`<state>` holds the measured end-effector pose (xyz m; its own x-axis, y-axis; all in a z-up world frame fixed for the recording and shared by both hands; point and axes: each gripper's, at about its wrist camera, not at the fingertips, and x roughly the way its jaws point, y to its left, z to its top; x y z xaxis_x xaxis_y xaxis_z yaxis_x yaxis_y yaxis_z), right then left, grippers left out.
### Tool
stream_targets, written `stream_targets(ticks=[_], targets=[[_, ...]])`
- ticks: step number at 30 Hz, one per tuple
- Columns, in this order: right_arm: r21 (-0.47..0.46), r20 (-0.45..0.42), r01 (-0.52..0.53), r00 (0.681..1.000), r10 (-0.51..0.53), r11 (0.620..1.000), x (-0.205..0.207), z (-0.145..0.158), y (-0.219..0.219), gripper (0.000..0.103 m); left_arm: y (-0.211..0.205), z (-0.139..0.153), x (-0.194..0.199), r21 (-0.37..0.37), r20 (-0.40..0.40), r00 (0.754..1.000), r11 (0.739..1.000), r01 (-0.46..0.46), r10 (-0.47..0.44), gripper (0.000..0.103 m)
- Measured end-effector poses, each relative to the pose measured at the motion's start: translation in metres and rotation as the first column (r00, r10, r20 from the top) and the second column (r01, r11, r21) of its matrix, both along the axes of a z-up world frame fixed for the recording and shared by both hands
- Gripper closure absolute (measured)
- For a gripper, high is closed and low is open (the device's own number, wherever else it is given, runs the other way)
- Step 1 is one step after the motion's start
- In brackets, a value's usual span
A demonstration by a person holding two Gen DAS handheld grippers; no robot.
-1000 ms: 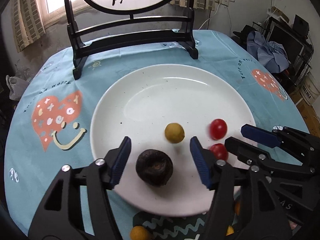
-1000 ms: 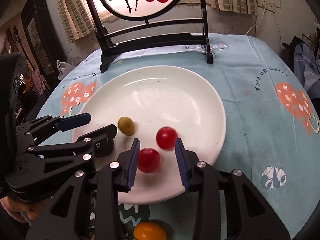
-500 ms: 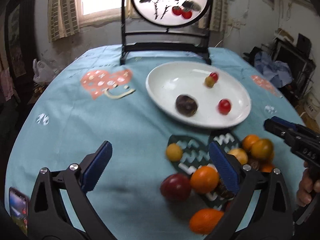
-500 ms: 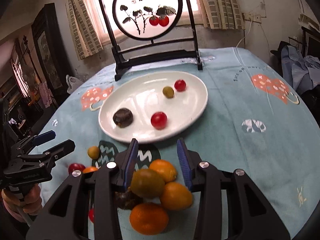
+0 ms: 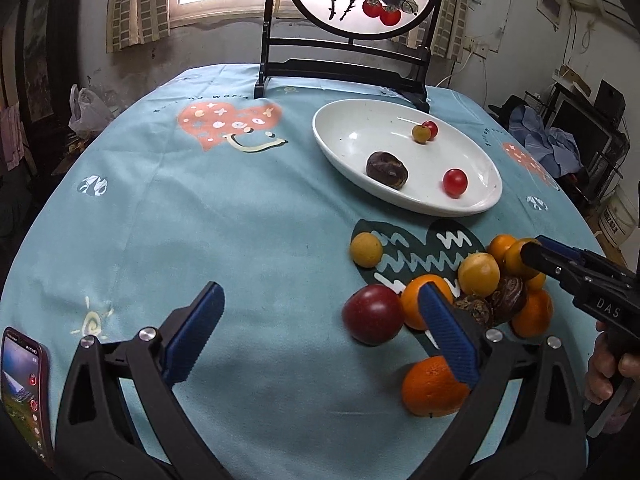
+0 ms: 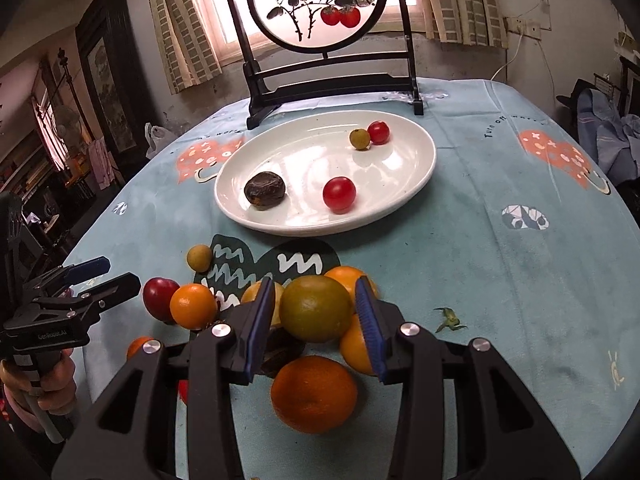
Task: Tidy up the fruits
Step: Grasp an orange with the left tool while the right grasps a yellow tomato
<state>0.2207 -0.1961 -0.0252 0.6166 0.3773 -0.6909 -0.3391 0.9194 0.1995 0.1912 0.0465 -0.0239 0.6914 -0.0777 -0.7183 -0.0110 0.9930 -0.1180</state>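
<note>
The step in hand looks like fetching the next fruit from the loose pile to carry to the white plate [image 6: 424, 168]; that plate sits toward the far side of the counter [image 5: 240, 216] and already holds a dark wrinkled fruit [image 6: 265, 191], a cherry tomato [image 6: 339, 194] near its front, and a small yellow-green fruit [image 6: 359, 139] touching a second tomato [image 6: 378, 132] at the back; the pile lies on the near side, over the dark heart print. The right gripper [image 6: 316, 322] has its fingers parted on either side of a greenish-orange citrus [image 6: 316, 308] that rests on top of the heap, with a gap visible at each pad, so nothing is grasped; the left gripper [image 5: 320, 330] hangs spread wide and empty, its right finger in front of an orange [image 5: 420, 300] with a dark red plum [image 5: 373, 314] between the pads but well apart from both. The next move, I judge, is for the right fingers to clench on the citrus and lift straight up; its neighbours touch it, so a sideways pull could send them rolling.
</note>
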Motion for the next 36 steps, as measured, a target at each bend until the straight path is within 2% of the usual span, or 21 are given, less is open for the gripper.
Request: stream_targets(ticks=[16, 31, 34, 36], targets=[[-0.091, 0.02, -0.017, 1.0, 0.019, 0.996, -0.002, -0.006, 0.012, 0.061, -0.004, -0.006, 0.003, 0.01, -0.026, 1.0, 1.0, 0.016, -0.016, 0.004], [-0.088, 0.019, -0.014, 1.0, 0.016, 0.996, -0.002, -0.005, 0.01, 0.062, -0.006, -0.006, 0.003, 0.02, -0.033, 0.999, 0.999, 0.028, -0.028, 0.004], [-0.069, 0.014, -0.007, 1.0, 0.008, 0.998, -0.002, -0.004, 0.007, 0.063, -0.01, -0.004, 0.001, 0.006, -0.034, 0.997, 0.998, 0.07, -0.07, 0.004], [-0.032, 0.008, 0.006, 1.0, -0.006, 0.999, -0.001, -0.003, 0.002, 0.063, -0.016, -0.002, -0.004, -0.022, -0.033, 0.989, 0.989, 0.145, -0.146, 0.004]])
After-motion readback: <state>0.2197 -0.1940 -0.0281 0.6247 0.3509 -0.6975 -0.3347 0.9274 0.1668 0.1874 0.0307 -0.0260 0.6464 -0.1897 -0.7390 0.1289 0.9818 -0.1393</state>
